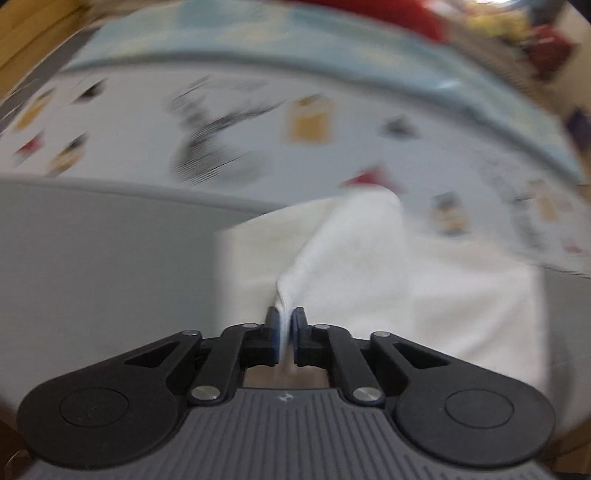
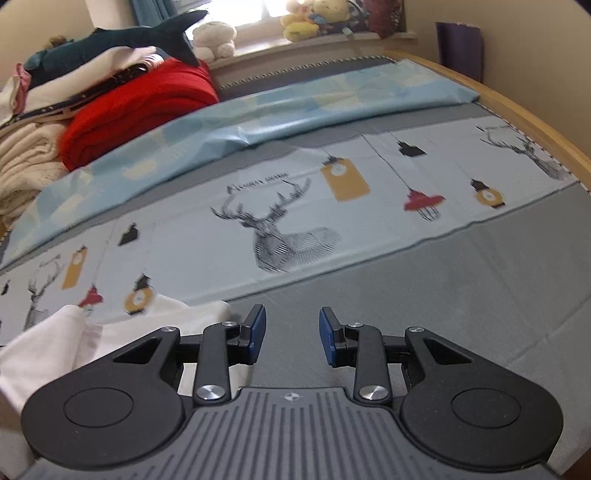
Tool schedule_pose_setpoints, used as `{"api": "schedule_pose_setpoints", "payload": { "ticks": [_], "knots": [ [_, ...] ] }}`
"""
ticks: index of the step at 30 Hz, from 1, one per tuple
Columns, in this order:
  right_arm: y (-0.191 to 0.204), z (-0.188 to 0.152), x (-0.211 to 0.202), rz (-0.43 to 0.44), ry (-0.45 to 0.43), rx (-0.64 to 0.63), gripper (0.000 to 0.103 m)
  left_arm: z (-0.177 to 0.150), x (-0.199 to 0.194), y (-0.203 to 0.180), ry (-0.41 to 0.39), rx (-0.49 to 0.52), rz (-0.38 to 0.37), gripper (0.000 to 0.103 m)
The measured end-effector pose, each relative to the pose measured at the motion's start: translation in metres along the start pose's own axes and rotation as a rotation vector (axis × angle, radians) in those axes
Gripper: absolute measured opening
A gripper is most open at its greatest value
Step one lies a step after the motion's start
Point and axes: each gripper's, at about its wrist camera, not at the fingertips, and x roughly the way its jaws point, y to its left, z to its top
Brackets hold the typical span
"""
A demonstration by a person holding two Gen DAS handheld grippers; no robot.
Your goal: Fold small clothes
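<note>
The left gripper [image 1: 284, 326] is closed on a pinch of white cloth [image 1: 369, 266], a thin fold of it squeezed between the two blue pads [image 1: 273, 332] with almost no gap. From the pinch the fabric rises in a ridge up and to the right, while the rest of the cloth spreads flat beneath it, mostly on the grey sheet [image 1: 103, 258], its far edge reaching the printed sheet [image 1: 147, 118]. This view is heavily blurred, so the cloth's exact outline and kind cannot be told. The right gripper [image 2: 291, 334] stands wide open with nothing between its fingers; only bare grey sheet [image 2: 443, 280] shows in the gap. It sits low over that sheet, just beside the right edge of the cloth [image 2: 74, 339], which lies at the lower left of the right wrist view, bunched and partly hidden by the gripper body. The left blue pad [image 2: 257, 330] is near the cloth's edge, but whether it touches cannot be told. Beyond lies the printed sheet [image 2: 207, 236] with a deer [image 2: 284, 236], hanging lamps and yellow tags, then a pale blue sheet [image 2: 258, 114] across the bed. At the far left a red blanket [image 2: 140, 107] is stacked beside cream blankets [image 2: 26, 162], with a dark shark toy [image 2: 122, 40] on top. Plush toys [image 2: 314, 16] sit on the windowsill, and a wooden bed rail [image 2: 517, 114] curves along the right.
</note>
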Motion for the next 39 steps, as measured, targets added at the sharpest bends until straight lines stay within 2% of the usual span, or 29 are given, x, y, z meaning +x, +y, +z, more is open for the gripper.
{"api": "schedule_pose_setpoints", "payload": {
  "ticks": [2, 3, 5, 7, 8, 10, 11, 14, 16, 18, 20, 22, 23, 26, 28, 31, 32, 33, 35, 37, 39],
  "knots": [
    [0.012, 0.0, 0.0, 0.013, -0.002, -0.015, 0.033, 0.003, 0.009, 0.024, 0.019, -0.023, 0.045, 0.009],
    [0.018, 0.0, 0.001, 0.017, -0.002, -0.022, 0.033, 0.005, 0.012, 0.032, 0.018, -0.044, 0.032, 0.009],
    [0.029, -0.002, 0.004, 0.021, 0.004, -0.039, 0.033, 0.009, 0.02, 0.041, 0.013, -0.096, -0.035, 0.023],
    [0.037, -0.004, 0.008, 0.02, 0.014, -0.05, 0.033, 0.013, 0.031, 0.043, 0.007, -0.124, -0.068, 0.032],
    [0.04, -0.005, 0.011, 0.018, 0.02, -0.053, 0.033, 0.013, 0.038, 0.043, -0.006, -0.134, -0.094, 0.042],
    [0.045, -0.007, 0.016, 0.012, 0.032, -0.059, 0.033, 0.011, 0.058, 0.044, 0.025, -0.172, -0.134, 0.052],
    [0.047, -0.009, 0.018, 0.009, 0.038, -0.062, 0.033, 0.011, 0.068, 0.044, 0.044, -0.18, -0.142, 0.052],
    [0.05, -0.01, 0.023, 0.003, 0.049, -0.071, 0.033, 0.01, 0.083, 0.05, 0.029, -0.236, -0.163, 0.052],
    [0.051, -0.011, 0.026, -0.003, 0.054, -0.077, 0.033, 0.016, 0.084, 0.054, 0.003, -0.274, -0.242, 0.051],
    [0.052, -0.01, 0.029, -0.007, 0.059, -0.079, 0.033, 0.021, 0.08, 0.054, -0.023, -0.278, -0.356, 0.051],
    [0.052, -0.009, 0.032, -0.011, 0.06, -0.084, 0.033, 0.02, 0.089, 0.05, 0.037, -0.266, -0.43, 0.051],
    [0.053, -0.009, 0.034, -0.016, 0.063, -0.086, 0.033, 0.018, 0.105, 0.042, 0.116, -0.246, -0.444, 0.051],
    [0.053, -0.009, 0.035, -0.018, 0.065, -0.083, 0.033, 0.018, 0.109, 0.039, 0.125, -0.233, -0.446, 0.051],
    [0.054, -0.009, 0.038, -0.023, 0.069, -0.09, 0.033, 0.023, 0.114, 0.035, 0.094, -0.227, -0.498, 0.051],
    [0.054, -0.01, 0.039, -0.03, 0.071, -0.092, 0.033, 0.031, 0.107, 0.042, -0.001, -0.266, -0.535, 0.051],
    [0.054, -0.01, 0.04, -0.034, 0.071, -0.088, 0.033, 0.037, 0.078, 0.067, -0.259, -0.394, -0.524, 0.05],
    [0.055, -0.009, 0.041, -0.034, 0.07, -0.088, 0.033, 0.036, 0.067, 0.075, -0.327, -0.425, -0.498, 0.05],
    [0.056, -0.009, 0.041, -0.033, 0.068, -0.089, 0.033, 0.036, 0.061, 0.079, -0.354, -0.434, -0.468, 0.05],
    [0.057, -0.01, 0.041, -0.032, 0.068, -0.093, 0.033, 0.036, 0.062, 0.08, -0.311, -0.432, -0.409, 0.05],
    [0.059, -0.01, 0.042, -0.031, 0.071, -0.097, 0.033, 0.034, 0.067, 0.076, -0.269, -0.413, -0.387, 0.05],
    [0.06, -0.01, 0.042, -0.029, 0.071, -0.101, 0.033, 0.035, 0.074, 0.075, -0.193, -0.386, -0.362, 0.052]
  ]
}}
